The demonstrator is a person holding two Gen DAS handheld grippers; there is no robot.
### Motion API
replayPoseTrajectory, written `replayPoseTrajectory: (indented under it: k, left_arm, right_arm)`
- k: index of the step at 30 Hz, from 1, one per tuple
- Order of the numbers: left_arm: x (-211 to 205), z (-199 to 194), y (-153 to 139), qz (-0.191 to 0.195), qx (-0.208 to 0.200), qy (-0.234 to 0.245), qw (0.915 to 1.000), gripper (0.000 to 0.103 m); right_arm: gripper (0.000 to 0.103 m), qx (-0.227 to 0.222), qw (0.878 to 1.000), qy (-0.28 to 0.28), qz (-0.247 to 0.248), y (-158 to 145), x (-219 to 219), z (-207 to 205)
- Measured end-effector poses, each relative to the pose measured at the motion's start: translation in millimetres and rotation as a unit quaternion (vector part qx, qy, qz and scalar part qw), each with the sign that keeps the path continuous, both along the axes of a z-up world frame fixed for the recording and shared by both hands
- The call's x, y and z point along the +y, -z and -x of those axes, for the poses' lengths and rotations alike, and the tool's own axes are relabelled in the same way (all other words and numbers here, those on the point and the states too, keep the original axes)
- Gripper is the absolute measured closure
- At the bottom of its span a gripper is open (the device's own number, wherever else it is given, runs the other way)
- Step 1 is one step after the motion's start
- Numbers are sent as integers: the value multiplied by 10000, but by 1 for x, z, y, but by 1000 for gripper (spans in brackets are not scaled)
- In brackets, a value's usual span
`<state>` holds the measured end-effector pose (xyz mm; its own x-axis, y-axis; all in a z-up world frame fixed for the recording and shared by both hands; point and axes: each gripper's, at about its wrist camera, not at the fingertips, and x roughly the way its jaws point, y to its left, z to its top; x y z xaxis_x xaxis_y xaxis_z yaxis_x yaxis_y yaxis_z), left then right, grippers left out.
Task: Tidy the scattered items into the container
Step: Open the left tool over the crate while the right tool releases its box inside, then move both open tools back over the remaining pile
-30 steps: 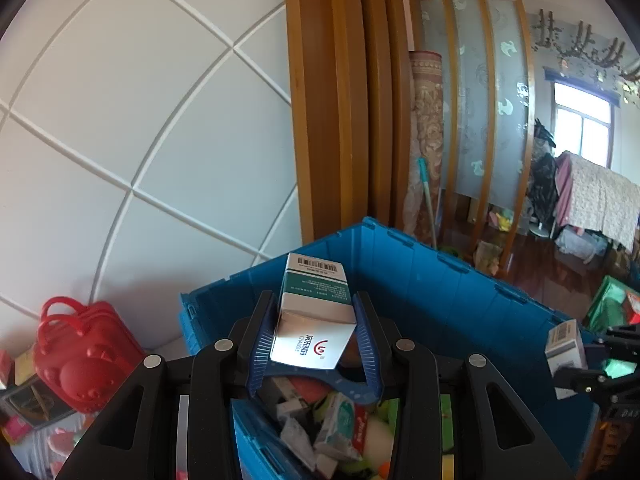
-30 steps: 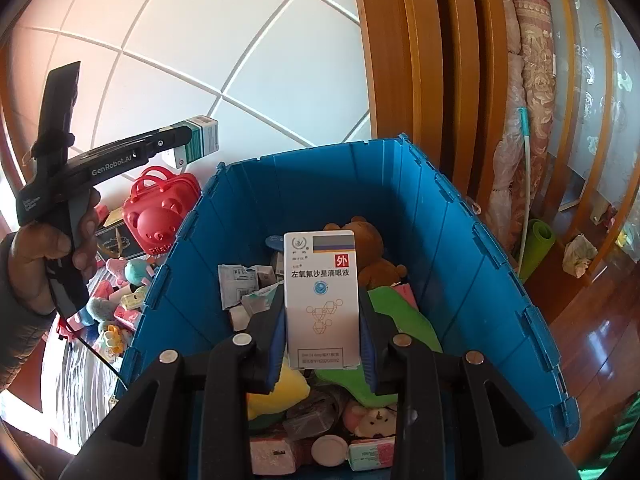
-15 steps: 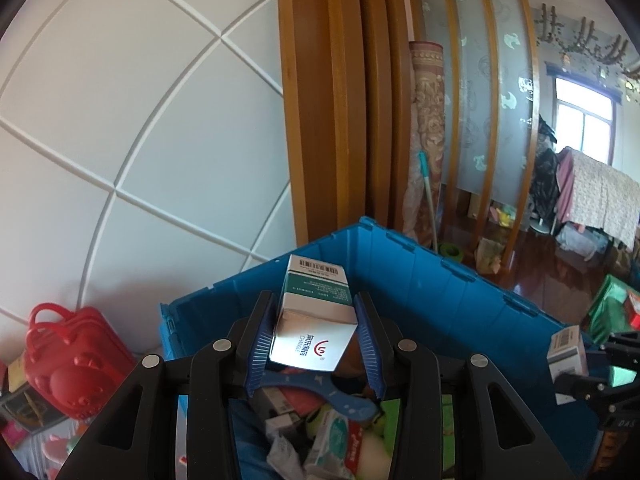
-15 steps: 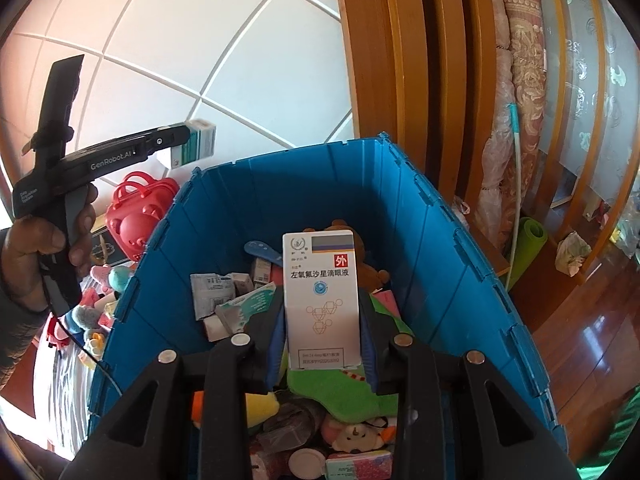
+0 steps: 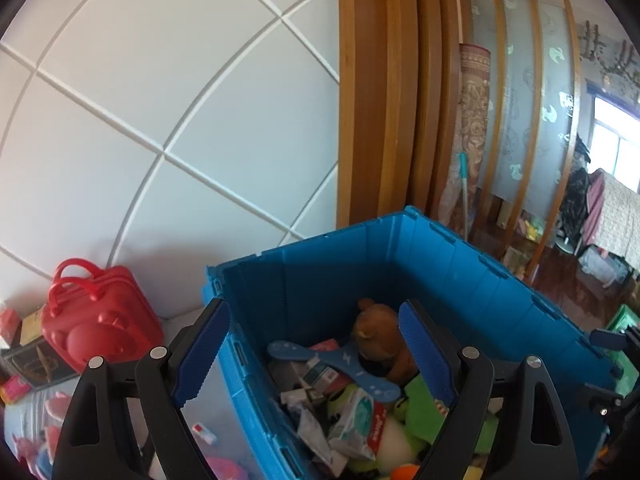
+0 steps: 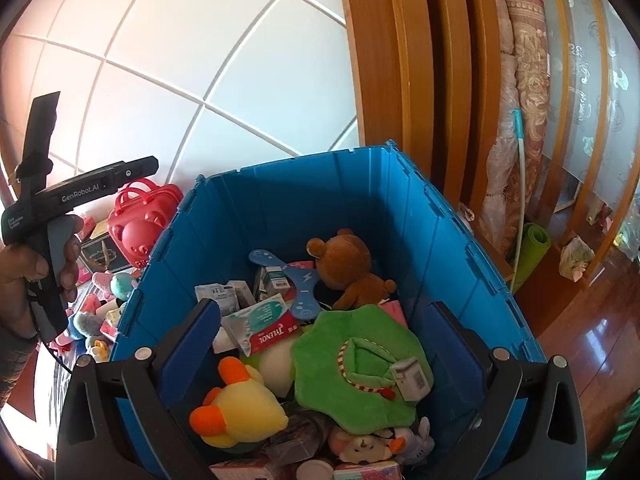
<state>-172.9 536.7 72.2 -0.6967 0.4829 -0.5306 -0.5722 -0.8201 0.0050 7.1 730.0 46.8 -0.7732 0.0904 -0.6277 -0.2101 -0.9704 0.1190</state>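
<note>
Hovering both tools over blue bin (image 6: 452,248). My left tool (image 5: 314,354) opening, jaws spread, nothing between pads; left pad outside bin's left wall. My right tool (image 6: 324,344) opening, jaws wide, empty. Bin holds brown bear (image 6: 348,260) at 12 o'clock, blue boomerang (image 6: 298,282) just left of it, green plush (image 6: 360,368) at centre, yellow duck (image 6: 236,404) at 7 o'clock, boxes (image 6: 264,320) at 10 o'clock. Red case (image 5: 94,320) on worktop at 9 o'clock beside bin. Hand (image 6: 28,264) grips left tool's handle.

"GenRobot.AI" on the left tool (image 6: 92,192); seemingly "TYLENOL" on a packet (image 6: 266,322)
</note>
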Motion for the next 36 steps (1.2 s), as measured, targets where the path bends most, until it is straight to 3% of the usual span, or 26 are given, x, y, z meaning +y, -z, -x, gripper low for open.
replayPoseTrajectory:
  k: [13, 27, 36]
  left_arm:
    - [-99, -48, 10, -84, -63, -528, 9986, 13]
    - [-296, -95, 28, -109, -374, -1365, 9899, 9]
    - [-393, -119, 37, -103, -477, -1949, 9796, 8]
  right_arm:
    - [0, 144, 9978, -548, -334, -19, -92, 9]
    - [0, 101, 9931, -1131, -298, -15, -245, 15]
    - [0, 2, 9866, -1606, -283, -13, -344, 19]
